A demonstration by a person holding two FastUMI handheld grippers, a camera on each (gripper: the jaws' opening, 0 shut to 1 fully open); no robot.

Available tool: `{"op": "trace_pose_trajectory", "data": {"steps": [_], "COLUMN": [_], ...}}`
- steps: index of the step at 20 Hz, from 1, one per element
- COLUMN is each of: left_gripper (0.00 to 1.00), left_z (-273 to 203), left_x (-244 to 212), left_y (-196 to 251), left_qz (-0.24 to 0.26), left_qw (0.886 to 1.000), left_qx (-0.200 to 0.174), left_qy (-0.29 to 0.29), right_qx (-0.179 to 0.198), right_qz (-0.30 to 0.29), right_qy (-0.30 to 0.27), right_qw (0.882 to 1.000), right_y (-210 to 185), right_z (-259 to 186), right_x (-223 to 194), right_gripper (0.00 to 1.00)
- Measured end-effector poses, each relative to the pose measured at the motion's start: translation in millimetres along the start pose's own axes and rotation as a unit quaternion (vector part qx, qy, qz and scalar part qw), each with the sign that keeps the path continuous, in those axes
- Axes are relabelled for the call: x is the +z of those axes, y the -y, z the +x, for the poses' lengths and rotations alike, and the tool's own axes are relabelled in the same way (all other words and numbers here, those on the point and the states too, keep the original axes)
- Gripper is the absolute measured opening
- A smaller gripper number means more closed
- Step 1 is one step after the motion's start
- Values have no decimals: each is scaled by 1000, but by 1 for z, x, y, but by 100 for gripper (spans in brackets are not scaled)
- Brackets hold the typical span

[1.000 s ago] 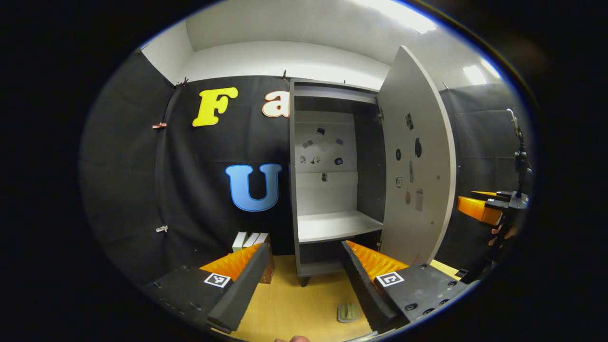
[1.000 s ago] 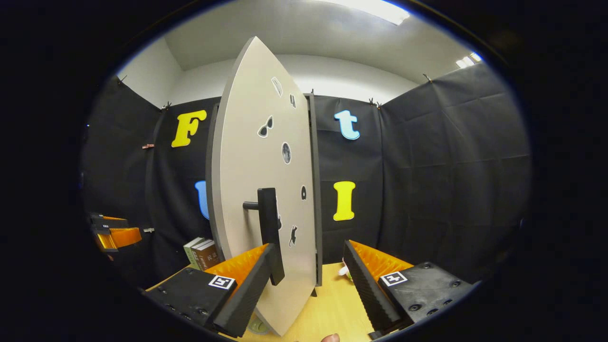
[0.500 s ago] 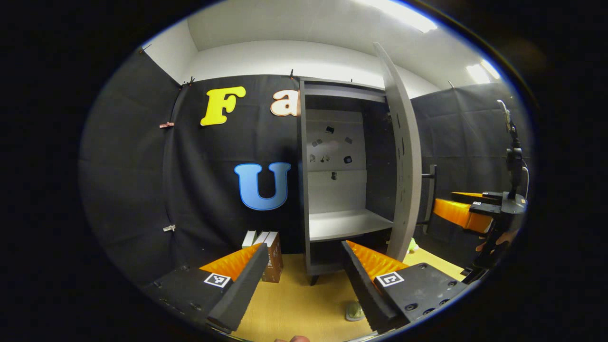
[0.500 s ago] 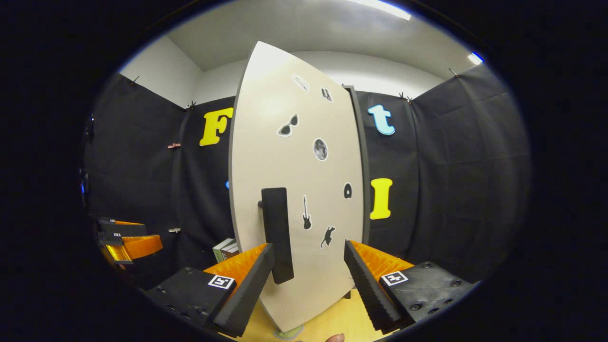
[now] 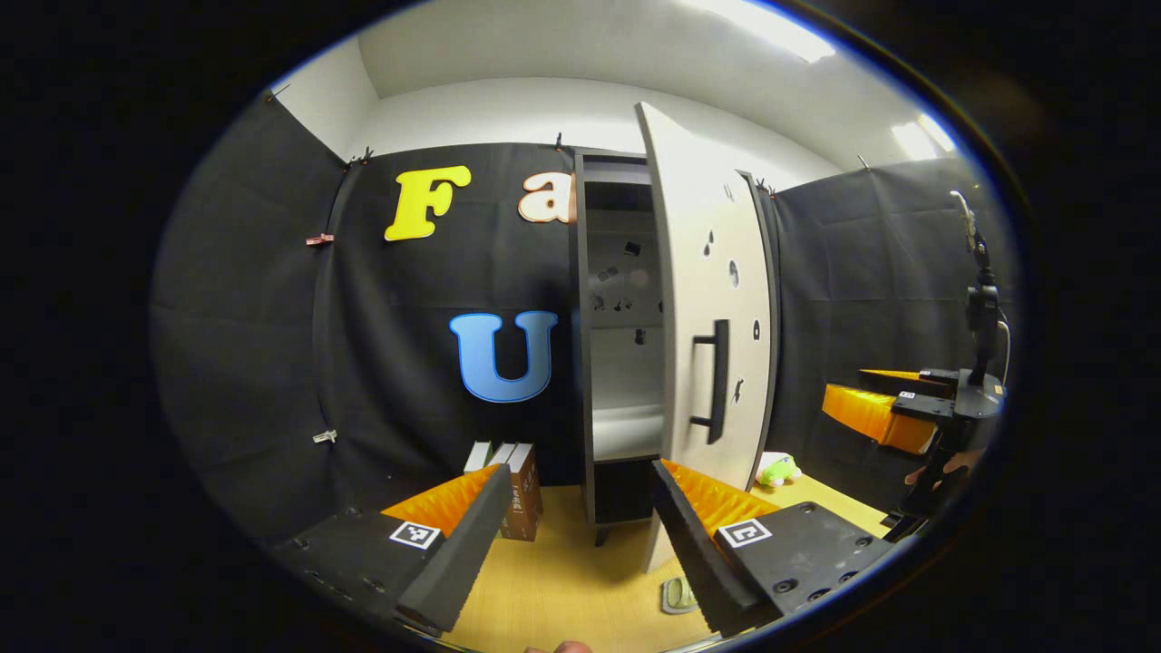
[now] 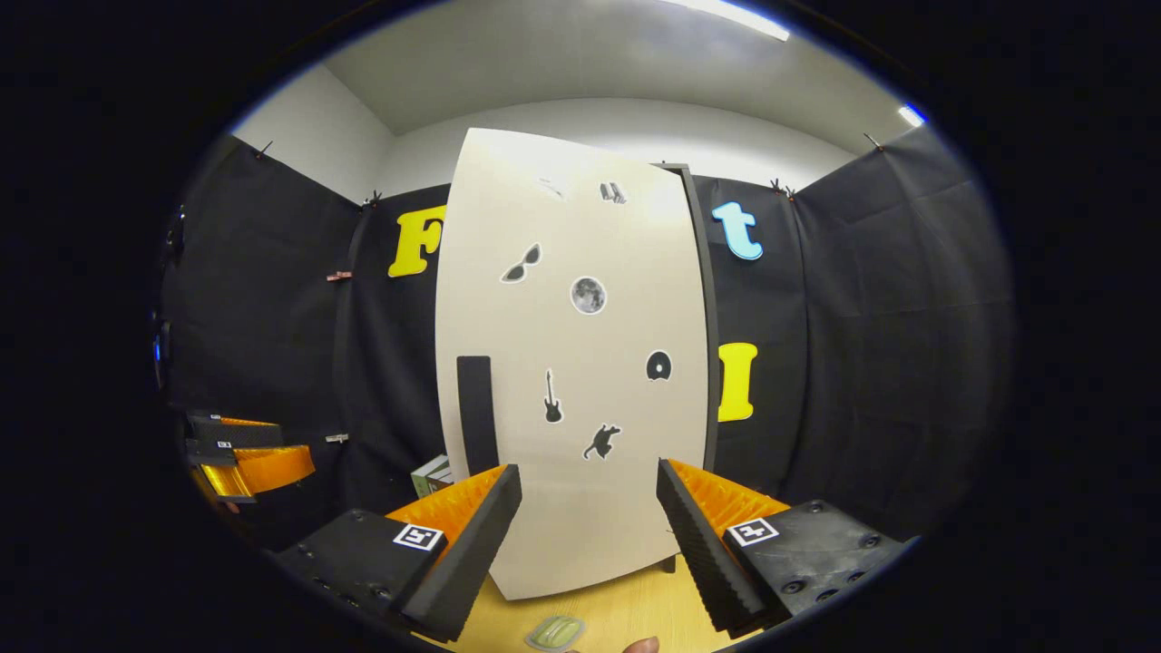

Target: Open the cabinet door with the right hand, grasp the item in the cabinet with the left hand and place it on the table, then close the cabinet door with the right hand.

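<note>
While half-ajar, cabinet door (image 5: 717, 326) above wooden table (image 5: 562, 580), black-draped booth.

Black cloth (image 5: 272, 363) hangs as the booth's wall on the far side and on the right, pinned along its top edge by small clips (image 5: 318, 239). Above it runs a plain white wall (image 5: 508, 113) under a pale ceiling (image 6: 580, 63), where bright strip lights (image 5: 771, 23) glow (one more shows far right). A light wooden table (image 5: 562, 580) fills the near ground. On its far left a few books (image 5: 517, 481) stand upright against the cloth, and a small green plush toy (image 5: 778, 469) lies far right.
</note>
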State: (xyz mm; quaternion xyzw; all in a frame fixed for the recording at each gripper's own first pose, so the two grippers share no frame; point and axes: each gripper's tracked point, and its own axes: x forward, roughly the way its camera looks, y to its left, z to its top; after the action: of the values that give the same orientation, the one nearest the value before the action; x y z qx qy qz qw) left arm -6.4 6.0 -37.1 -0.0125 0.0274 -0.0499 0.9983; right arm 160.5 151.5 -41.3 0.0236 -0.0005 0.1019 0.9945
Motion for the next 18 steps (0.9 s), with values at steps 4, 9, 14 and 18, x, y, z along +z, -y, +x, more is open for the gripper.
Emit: {"op": "trace_pose_trajectory", "data": {"steps": [4, 9, 14, 18], "left_gripper": [95, 96, 95, 95], "left_z": [-1, -5, -9, -7], "left_x": [7, 14, 17, 20], "left_y": [6, 12, 15, 20], "left_qz": [-1, 2, -1, 2], "left_qw": [1000, 1000, 1000, 1000], "left_qx": [-4, -2, 1, 4], "left_qy": [6, 13, 17, 22], "right_qx": [-8, -14, -23, -32], "right_qz": [3, 2, -8, -13], "right_qy": [0, 4, 0, 0], "right_qw": [1000, 1000, 1000, 999], "right_y": [9, 15, 23, 30], "right_z": [-7, -16, -25, -34], "right_x": [1, 6, 2, 3], "right_gripper": [97, 97, 97, 97]}}
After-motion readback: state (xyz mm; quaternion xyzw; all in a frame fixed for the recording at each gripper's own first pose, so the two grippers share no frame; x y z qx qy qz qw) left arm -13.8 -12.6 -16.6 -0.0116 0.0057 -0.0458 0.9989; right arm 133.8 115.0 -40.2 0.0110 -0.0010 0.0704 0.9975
